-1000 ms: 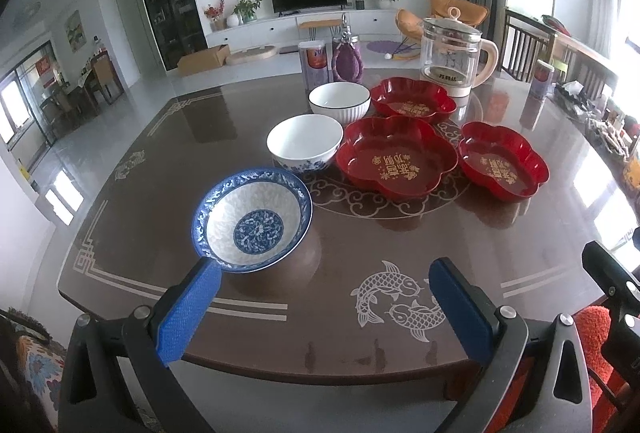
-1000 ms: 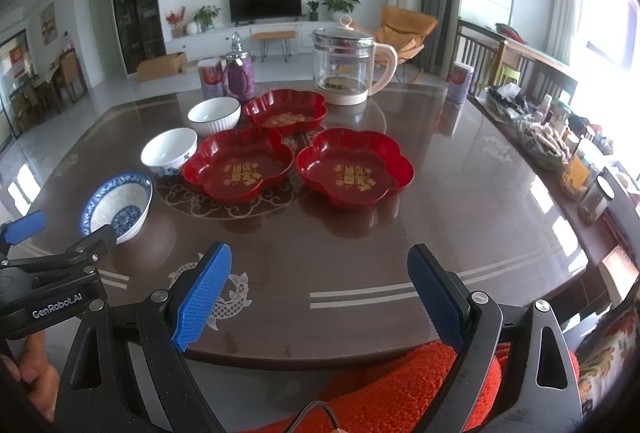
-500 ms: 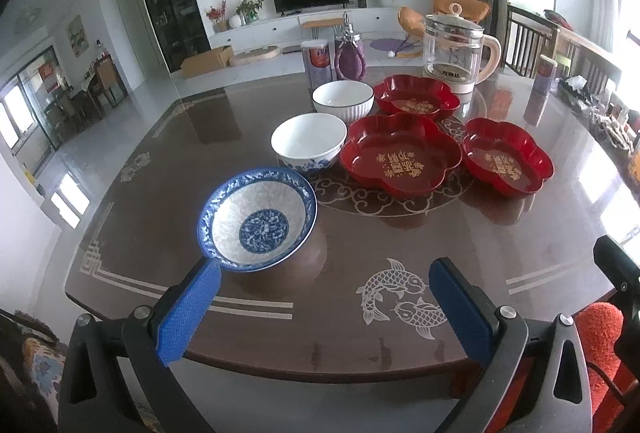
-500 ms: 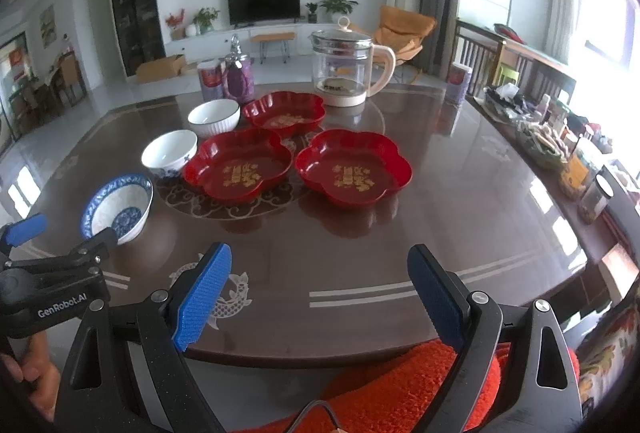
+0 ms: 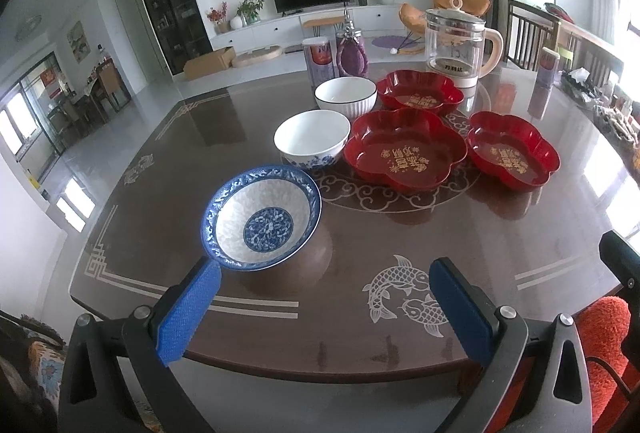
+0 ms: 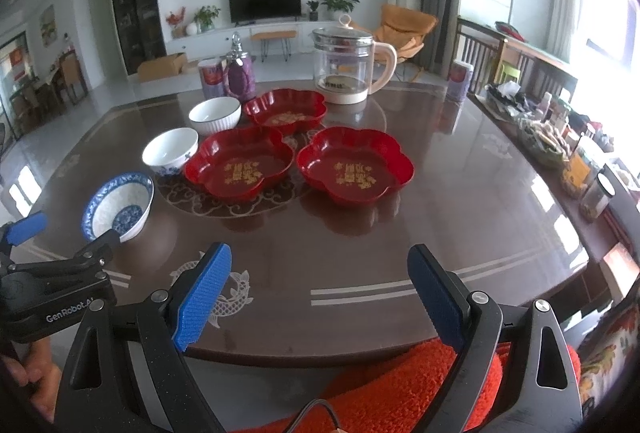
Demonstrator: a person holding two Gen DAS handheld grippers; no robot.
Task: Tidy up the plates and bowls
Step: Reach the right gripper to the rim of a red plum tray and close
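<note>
A blue-patterned bowl [image 5: 262,219] [image 6: 120,205] stands nearest on the dark table [image 5: 400,245], just beyond my left gripper's left fingertip. Behind it are a white bowl with blue flowers [image 5: 312,139] [image 6: 170,151] and a white ribbed bowl [image 5: 346,97] [image 6: 214,115]. Three red flower-shaped plates lie to their right: a middle one [image 5: 404,149] [image 6: 238,163], a far one [image 5: 420,91] [image 6: 284,109] and a right one [image 5: 512,151] [image 6: 356,165]. My left gripper [image 5: 324,273] [image 6: 70,233] and right gripper [image 6: 320,257] hang open above the table's near edge, holding nothing.
A glass kettle [image 5: 456,45] [image 6: 344,67], a purple jar [image 5: 352,53] and a can [image 5: 320,61] stand at the far side. Jars and snack clutter [image 6: 560,145] line the right edge. Orange fuzzy fabric [image 6: 400,385] lies below the near edge. A hand [image 6: 24,373] grips the left tool.
Both views have drifted only slightly. The bowls and plates have not moved, and both grippers stay open.
</note>
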